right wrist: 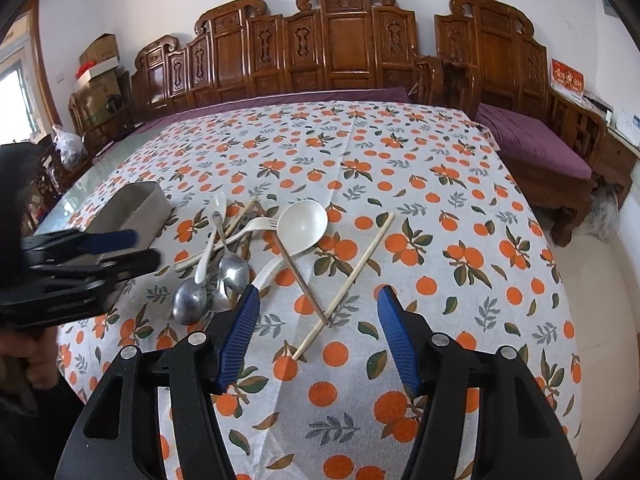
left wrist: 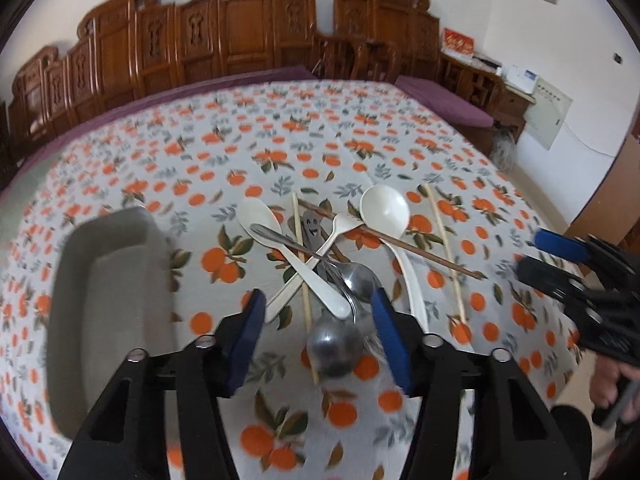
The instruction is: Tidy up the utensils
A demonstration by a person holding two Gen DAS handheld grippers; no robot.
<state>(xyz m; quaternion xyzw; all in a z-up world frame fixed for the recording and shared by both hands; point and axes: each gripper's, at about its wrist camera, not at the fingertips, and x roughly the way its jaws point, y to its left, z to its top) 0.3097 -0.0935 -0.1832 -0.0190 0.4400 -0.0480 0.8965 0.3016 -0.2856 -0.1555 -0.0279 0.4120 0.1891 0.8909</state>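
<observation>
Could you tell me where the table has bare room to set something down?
Free: the far cloth beyond the ladle, and the right side past the pale chopstick. Crowded: the utensil pile beside the grey tray.

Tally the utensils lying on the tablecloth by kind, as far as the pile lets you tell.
White spoons: 2
White fork: 1
Metal spoons: 2 clear
Pale chopsticks: 2
Dark chopstick: 1 clear
Total: 8 clear; the pile may hide more.
</observation>
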